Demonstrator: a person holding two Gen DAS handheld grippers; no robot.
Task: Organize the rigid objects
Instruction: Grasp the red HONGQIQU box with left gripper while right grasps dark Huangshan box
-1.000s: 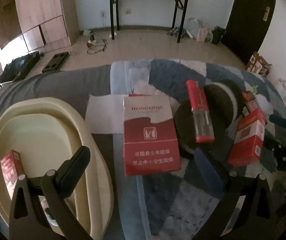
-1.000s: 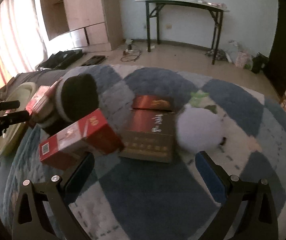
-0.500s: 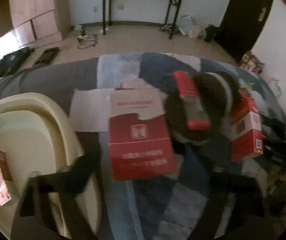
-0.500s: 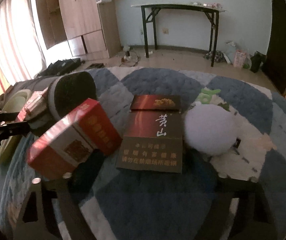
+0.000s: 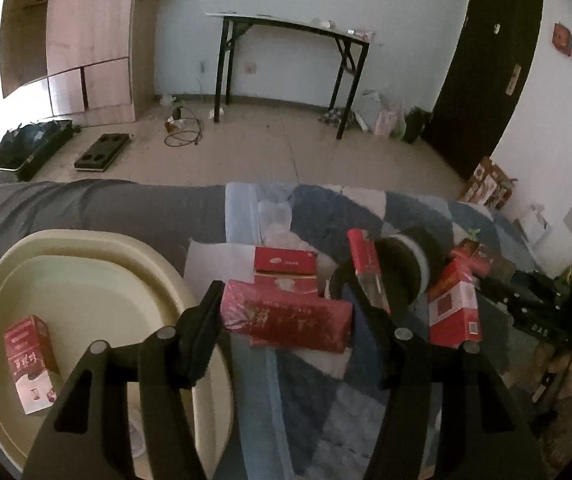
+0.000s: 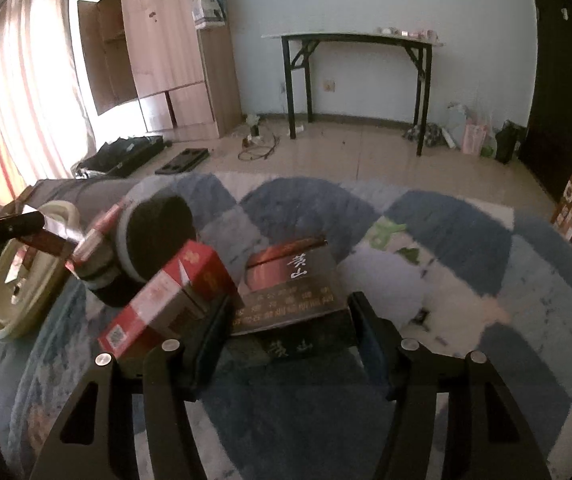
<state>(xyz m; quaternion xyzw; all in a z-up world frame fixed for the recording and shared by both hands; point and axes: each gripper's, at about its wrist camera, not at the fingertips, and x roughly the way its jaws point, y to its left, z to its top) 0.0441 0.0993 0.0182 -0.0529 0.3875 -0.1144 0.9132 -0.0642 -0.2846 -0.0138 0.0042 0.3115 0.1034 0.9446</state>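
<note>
My left gripper (image 5: 292, 316) is shut on a large red carton (image 5: 286, 320) and holds it tilted above the blue rug, right of the cream basin (image 5: 98, 248). A small red box (image 5: 32, 364) lies in the basin. My right gripper (image 6: 290, 328) is shut on a dark brown carton (image 6: 294, 304) with gold characters, lifted off the rug. A red and white box (image 6: 166, 300) leans beside its left finger. A slim red box (image 5: 366, 268) rests on a black round object (image 5: 406, 264).
A white sheet (image 5: 214, 260) and another red box (image 5: 284, 262) lie behind the left carton. A red and white box (image 5: 454, 308) stands at the right. A white plush ball (image 6: 382, 280) sits behind the right carton. A black table (image 5: 286, 60) stands by the far wall.
Both grippers moved forward and closed on their cartons. The left one tipped the red carton up off the rug. The right one lifted the dark carton.
</note>
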